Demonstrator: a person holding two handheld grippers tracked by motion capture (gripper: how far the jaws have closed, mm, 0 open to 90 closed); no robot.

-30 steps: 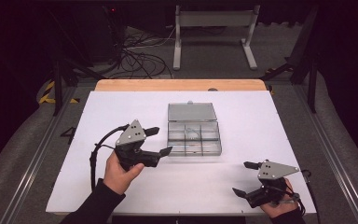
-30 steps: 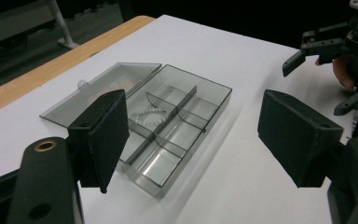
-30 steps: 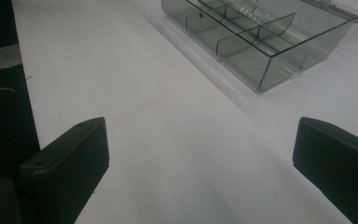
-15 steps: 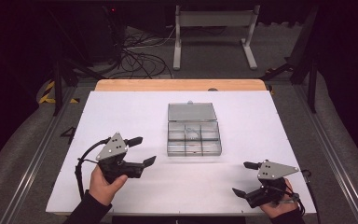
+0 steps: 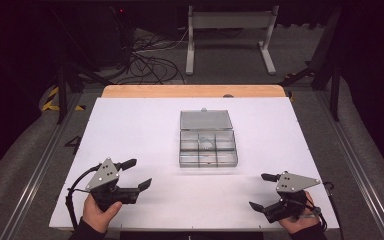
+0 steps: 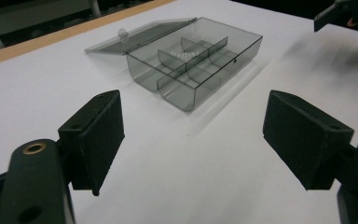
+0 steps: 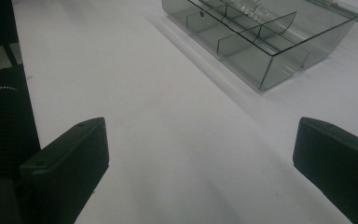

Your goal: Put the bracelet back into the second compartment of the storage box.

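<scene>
Resting near the front edge of the white table (image 5: pixel 145 125), the left gripper (image 5: pixel 136 174) lies in the person's left hand (image 5: pixel 99 214) at the table's front left corner, its jaws spread wide with nothing between them; they have just been opening further. The right gripper (image 5: pixel 261 191), held at the front right corner, likewise stands with jaws wide apart and empty. Between and beyond the two, at mid-table and well apart from both, sits the clear compartment box (image 5: pixel 208 147), its lid (image 5: pixel 206 119) folded flat open on the far side. Dividers split the box into small cells; something pale, possibly small parts, shows in a far cell in the left gripper view, too blurred to identify.
</scene>
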